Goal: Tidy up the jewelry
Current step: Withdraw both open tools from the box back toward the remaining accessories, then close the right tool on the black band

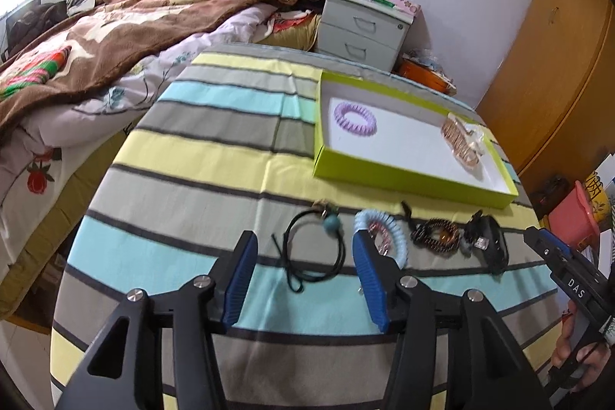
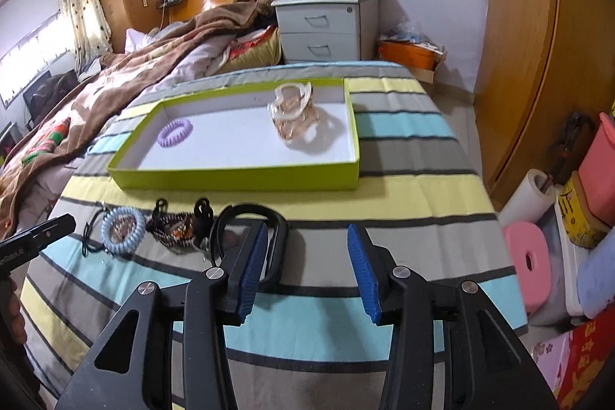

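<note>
Jewelry pieces are lying in a row on the striped tabletop (image 1: 184, 156), near side of the green tray (image 1: 403, 175): black cord tie (image 1: 313, 252), pale blue coil band (image 1: 384, 229), brown beaded piece (image 1: 434, 235), black clip (image 1: 484, 243), black headband (image 2: 250, 229). Purple coil (image 1: 355, 116) and a clear pinkish piece (image 2: 296, 118) are sitting inside the tray already. Sorting is partway. Left tongs (image 1: 303, 256) are hanging released over the cord tie, clasping nothing. Right tongs (image 2: 307, 248) are also released, one finger over the headband. Next move looks like a descent and pinch, then a carry to the tray.
</note>
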A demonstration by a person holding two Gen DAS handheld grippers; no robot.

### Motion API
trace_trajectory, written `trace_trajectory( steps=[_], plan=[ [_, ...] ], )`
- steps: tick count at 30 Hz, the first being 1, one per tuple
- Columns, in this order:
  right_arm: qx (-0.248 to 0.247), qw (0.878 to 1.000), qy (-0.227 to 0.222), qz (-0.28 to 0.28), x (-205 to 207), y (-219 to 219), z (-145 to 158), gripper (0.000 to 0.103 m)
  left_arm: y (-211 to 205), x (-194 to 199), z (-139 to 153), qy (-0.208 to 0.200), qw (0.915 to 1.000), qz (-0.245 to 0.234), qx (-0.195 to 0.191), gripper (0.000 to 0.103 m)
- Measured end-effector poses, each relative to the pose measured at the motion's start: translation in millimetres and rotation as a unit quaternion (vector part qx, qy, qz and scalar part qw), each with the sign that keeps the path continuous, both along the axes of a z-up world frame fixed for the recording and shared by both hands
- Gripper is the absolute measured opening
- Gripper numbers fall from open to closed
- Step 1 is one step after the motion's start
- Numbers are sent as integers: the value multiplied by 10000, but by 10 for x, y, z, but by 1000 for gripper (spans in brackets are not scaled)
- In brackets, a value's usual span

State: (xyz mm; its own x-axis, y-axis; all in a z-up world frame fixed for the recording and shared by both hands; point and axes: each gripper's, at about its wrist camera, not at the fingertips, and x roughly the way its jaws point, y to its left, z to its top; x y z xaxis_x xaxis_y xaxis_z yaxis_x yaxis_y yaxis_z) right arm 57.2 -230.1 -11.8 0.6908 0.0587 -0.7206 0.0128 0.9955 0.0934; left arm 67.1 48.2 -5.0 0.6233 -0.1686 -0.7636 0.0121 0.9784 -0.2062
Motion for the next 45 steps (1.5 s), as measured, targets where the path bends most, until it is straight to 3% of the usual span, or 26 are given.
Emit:
trace_trajectory(
  steps=[12,22,33,45],
  plan=[
    [-170,9990,349,232,152,169,-201,44,145,-68,-170,168,9998,11,-74,55],
    [-317,9984,379,280,192,261,-231,44,195,-30,-234,256,9996,53,-91,55],
    [-341,9981,425,275,206,276,-272,17,178,-7,-253,303,9995,53,-53,55],
    [-264,9992,225,183,112,150,-191,13,107,71,-255,376,9993,-5,54,55]
  ],
)
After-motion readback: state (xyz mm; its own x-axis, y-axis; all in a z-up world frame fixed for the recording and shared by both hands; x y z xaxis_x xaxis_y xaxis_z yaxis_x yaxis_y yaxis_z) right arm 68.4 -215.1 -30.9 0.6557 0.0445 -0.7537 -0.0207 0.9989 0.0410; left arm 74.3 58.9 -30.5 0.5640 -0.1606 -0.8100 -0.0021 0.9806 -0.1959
